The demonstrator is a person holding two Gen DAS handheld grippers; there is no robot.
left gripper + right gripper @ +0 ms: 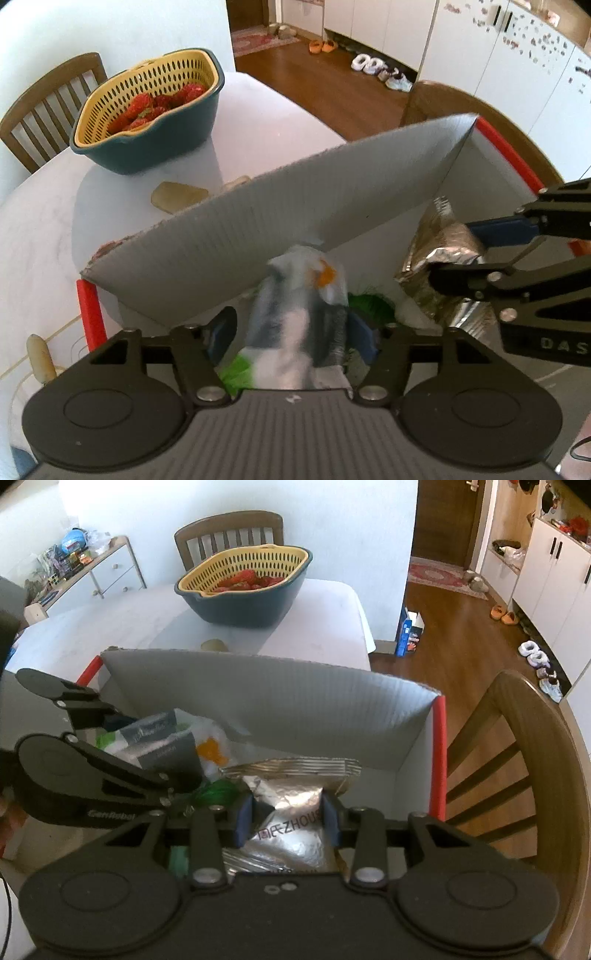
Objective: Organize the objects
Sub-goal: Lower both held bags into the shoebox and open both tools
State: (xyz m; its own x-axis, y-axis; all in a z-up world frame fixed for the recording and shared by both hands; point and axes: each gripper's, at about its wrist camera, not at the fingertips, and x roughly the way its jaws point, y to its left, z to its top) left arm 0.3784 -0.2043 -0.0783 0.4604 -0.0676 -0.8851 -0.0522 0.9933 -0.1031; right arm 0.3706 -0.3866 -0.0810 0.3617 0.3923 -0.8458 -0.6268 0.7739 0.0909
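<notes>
A grey corrugated box with red corner strips (280,225) (280,698) stands on the white table. My left gripper (291,332) is shut on a grey-white pouch with an orange spot (299,314) and holds it inside the box; the pouch also shows in the right wrist view (166,742). My right gripper (288,819) is shut on a silver foil bag (291,812) inside the box at its right side; the bag also shows in the left wrist view (439,240), with the right gripper (461,254) on it. Green packaging (369,302) lies on the box floor.
A dark bowl with a yellow colander of strawberries (147,110) (247,587) stands beyond the box. A pale flat object (177,195) lies between them. Wooden chairs (517,757) (48,107) stand at the table's edges. A wooden-handled tool (40,358) lies at the left.
</notes>
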